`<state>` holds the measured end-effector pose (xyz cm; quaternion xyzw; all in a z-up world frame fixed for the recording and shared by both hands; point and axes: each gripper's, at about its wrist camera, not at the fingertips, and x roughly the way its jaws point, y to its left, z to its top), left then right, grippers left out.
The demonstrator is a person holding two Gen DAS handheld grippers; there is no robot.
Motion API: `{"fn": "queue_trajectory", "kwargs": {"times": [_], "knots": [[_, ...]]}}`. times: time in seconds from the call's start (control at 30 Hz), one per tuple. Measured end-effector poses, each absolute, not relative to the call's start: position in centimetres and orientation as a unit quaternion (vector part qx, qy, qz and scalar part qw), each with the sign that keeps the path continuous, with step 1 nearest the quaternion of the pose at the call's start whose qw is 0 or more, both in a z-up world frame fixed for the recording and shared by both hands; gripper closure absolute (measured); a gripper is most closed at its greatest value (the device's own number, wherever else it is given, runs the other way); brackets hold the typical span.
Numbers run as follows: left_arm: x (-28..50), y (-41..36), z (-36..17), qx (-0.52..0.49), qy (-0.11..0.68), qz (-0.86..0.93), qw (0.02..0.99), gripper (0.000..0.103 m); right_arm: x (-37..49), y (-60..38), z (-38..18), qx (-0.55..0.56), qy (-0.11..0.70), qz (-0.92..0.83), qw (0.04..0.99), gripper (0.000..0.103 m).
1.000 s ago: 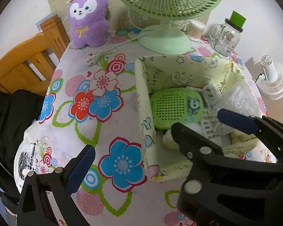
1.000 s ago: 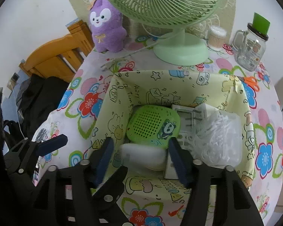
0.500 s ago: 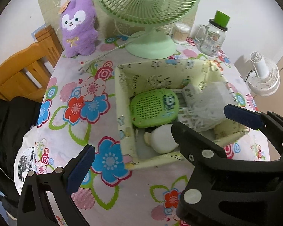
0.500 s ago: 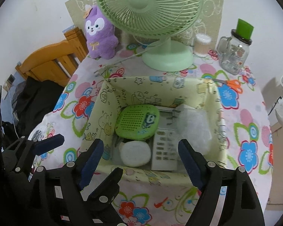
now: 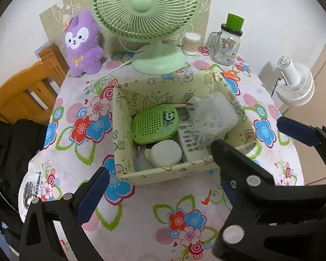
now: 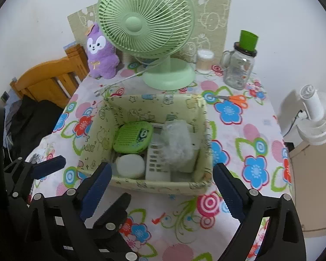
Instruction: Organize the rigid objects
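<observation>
A pale yellow printed fabric bin [image 5: 167,175] [image 6: 156,187] sits mid-table. Inside lie a green perforated panda case [image 5: 154,124] [image 6: 132,139], a white round object [image 5: 166,153] [image 6: 130,165], a white remote [image 5: 190,140] [image 6: 157,163] and a clear plastic bag [image 5: 215,113] [image 6: 178,143]. My left gripper [image 5: 160,184] is open and empty, held back above the bin's near edge. My right gripper [image 6: 163,182] is open and empty, also above the near edge; its black fingers [image 5: 239,165] show in the left wrist view.
A green desk fan [image 6: 145,26], a purple plush [image 6: 100,54], a cotton swab jar [image 6: 204,62] and a glass jar with green lid [image 6: 239,65] stand at the back. Orange scissors [image 6: 234,98] lie right of the bin. A wooden chair [image 6: 50,80] stands at the left, a white fan [image 6: 315,117] off the right edge.
Both grippers have pulled back and up from the bin. The right gripper let go of the white round object, which now lies in the bin, and has opened wider.
</observation>
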<state>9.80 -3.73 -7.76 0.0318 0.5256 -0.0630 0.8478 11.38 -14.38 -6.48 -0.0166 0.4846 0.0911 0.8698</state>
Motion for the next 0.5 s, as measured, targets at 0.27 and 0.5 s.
{"fn": "queue_trajectory", "kwargs": {"times": [0.27,0.5], "knots": [[8.2,-4.3,-6.3,0.033,0.514,-0.055,0.856,0.000,9.5,-16.5,-5.4,-0.008,0.481,0.071,0.874,0.006],[6.9,-4.2,-4.7,0.029,0.503,-0.044,0.863,0.000,8.0,-18.3,-4.0,-0.006,0.468,0.062,0.881,0.006]]}}
